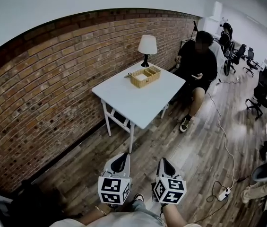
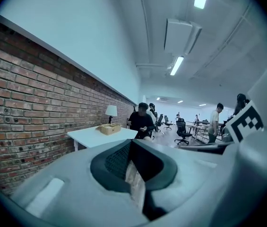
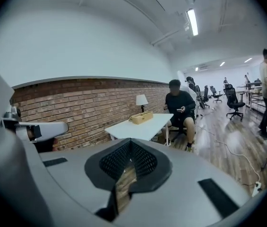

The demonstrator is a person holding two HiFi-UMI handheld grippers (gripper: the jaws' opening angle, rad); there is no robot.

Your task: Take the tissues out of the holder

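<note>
Both tongs are out front and clenched. The left tongs (image 1: 120, 156) have their jaws pressed together at the tips with nothing caught between them, and it's the same with the right tongs (image 1: 164, 161), shut tight and empty. They sit side by side over the wooden floor (image 1: 190, 150), marker cubes facing the head camera, noses aimed at the white table (image 1: 140, 105), which stands well apart from them.

Now the target: the holder (image 1: 145, 76), a woven basket with compartments, sits on the far part of that table, just beside the lamp (image 1: 147, 48) and close to the brick wall (image 1: 53, 89). Its long axis runs roughly along the wall. One short end points toward the seated person in black (image 1: 197, 63), the other back along the table's wall side. Something thin lies at the basket's left end, too small to name. The tissues themselves are too small to pick out from here.

From the left tongs' own view, the basket (image 2: 109, 128) shows above the shut tips (image 2: 131, 143), off to the left against the bricks. From the right tongs' view it (image 3: 142, 117) stands almost dead ahead over the closed jaws.

A cable leads to a power strip (image 1: 225, 192) on the floor at right.
</note>
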